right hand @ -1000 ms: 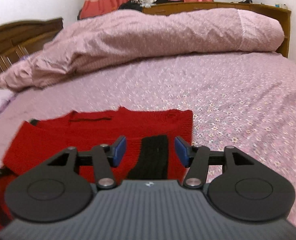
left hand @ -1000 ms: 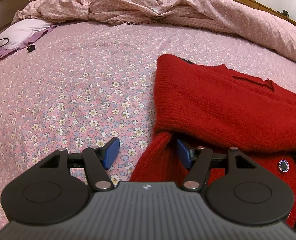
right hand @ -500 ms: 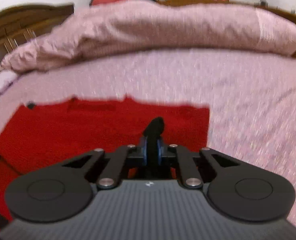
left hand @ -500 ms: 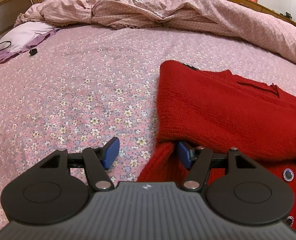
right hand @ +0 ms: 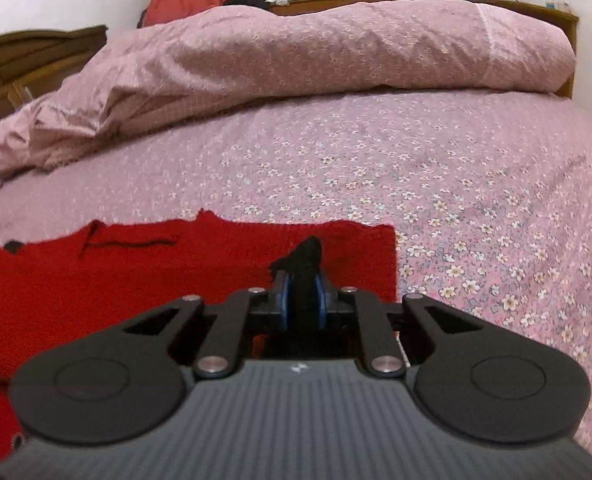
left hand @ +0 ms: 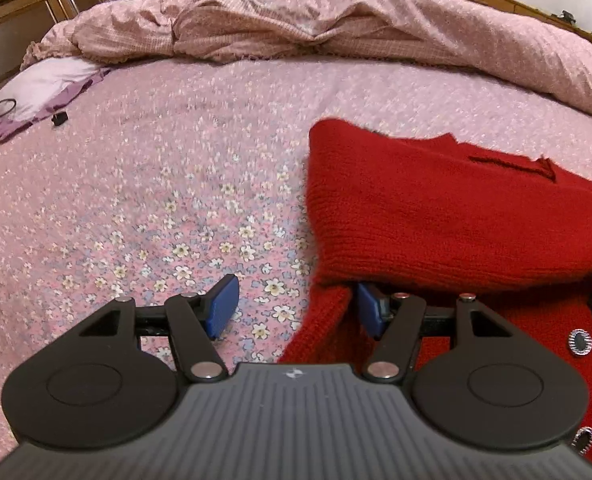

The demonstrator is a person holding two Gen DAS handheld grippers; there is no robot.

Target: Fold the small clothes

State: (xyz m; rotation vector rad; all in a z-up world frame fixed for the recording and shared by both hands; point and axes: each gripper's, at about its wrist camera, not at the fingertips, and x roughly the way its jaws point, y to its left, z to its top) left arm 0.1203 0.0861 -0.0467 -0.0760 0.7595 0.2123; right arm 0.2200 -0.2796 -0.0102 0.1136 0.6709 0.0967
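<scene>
A small red knit cardigan [left hand: 436, 216] lies on the floral bed sheet [left hand: 156, 184], partly folded over itself. It also shows in the right wrist view [right hand: 136, 272]. My left gripper [left hand: 294, 310] is open at the cardigan's left edge; its right finger [left hand: 368, 308] sits under the folded red layer and its left finger [left hand: 224, 304] is over the sheet. My right gripper [right hand: 302, 304] is shut on the cardigan's black cuff [right hand: 306, 258], which sticks up between the blue pads near the right corner.
A rumpled pink quilt [left hand: 336, 20] lies across the far side of the bed, also in the right wrist view [right hand: 316, 52]. A lilac pillow [left hand: 44, 84] and a small black object [left hand: 59, 119] lie far left. Wooden headboard [right hand: 24, 68] behind.
My right gripper has closed on the black cuff and lifted it slightly. My left gripper stays open and has edged forward along the cardigan's left edge.
</scene>
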